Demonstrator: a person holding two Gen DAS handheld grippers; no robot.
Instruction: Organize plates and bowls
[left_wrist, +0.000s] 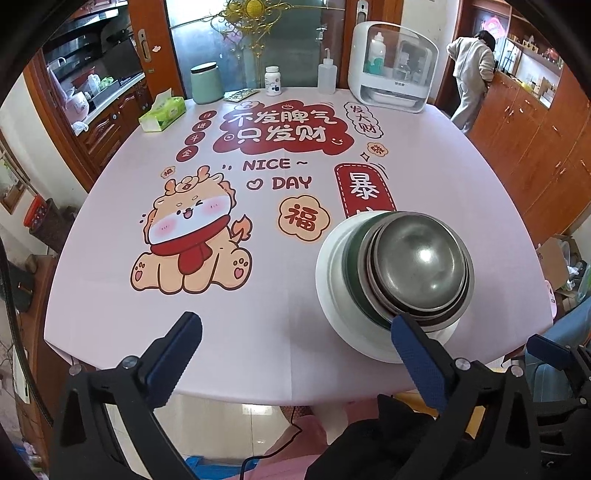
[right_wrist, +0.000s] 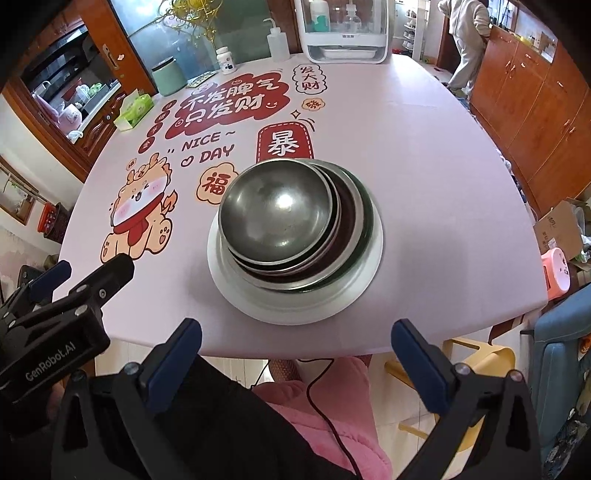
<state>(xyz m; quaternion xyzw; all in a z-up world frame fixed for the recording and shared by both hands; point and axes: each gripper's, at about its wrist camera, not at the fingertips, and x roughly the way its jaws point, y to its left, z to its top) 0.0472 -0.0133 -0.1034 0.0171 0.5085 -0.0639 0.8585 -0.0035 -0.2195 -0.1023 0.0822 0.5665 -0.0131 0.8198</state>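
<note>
A stack of dishes stands near the table's front edge: a steel bowl on top, nested in other bowls, with a dark green one under them, all on a white plate. In the left wrist view the steel bowl and white plate sit at the right. My left gripper is open and empty, left of the stack, its right finger over the plate's near rim. My right gripper is open and empty, just in front of the stack. The left gripper also shows at the left of the right wrist view.
The pink printed tablecloth covers the table. At the far edge stand a green tissue box, a green canister, a pill bottle, a squeeze bottle and a white dish cabinet. A person stands by wooden cabinets.
</note>
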